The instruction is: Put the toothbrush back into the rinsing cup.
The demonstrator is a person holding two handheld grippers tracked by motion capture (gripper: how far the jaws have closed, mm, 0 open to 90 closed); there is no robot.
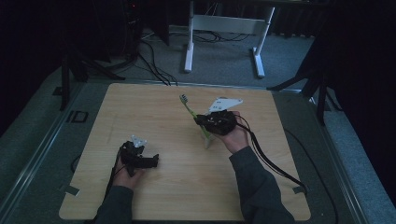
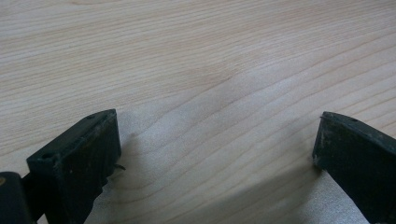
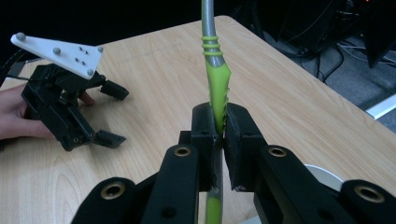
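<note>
Black jaws of the right gripper [image 3: 219, 126] rose closest to the lens in the right gripper view, pressed together on the green handle of a toothbrush [image 3: 217, 88]. Its green part ran up between the pads and turned into a grey neck ringed with green bands, which left the frame at the top. From the high view the same right gripper [image 1: 201, 120] sat above the middle of the wooden table [image 1: 154, 112], a little toward the right edge, held in the person's right hand [image 1: 236, 135]. The toothbrush [image 1: 189, 109] slanted away from it toward the far edge, bristled head uppermost and clear of the surface. A pale round object [image 3: 322, 175] lay just under that gripper; what it was could not be told.

Near the front-left corner the left gripper [image 1: 152, 161] rested in the left hand [image 1: 125, 170], low over the wood. Its jaws stood wide apart with only bare table grain [image 2: 196, 60] between them. Both grippers were well apart from each other.
</note>
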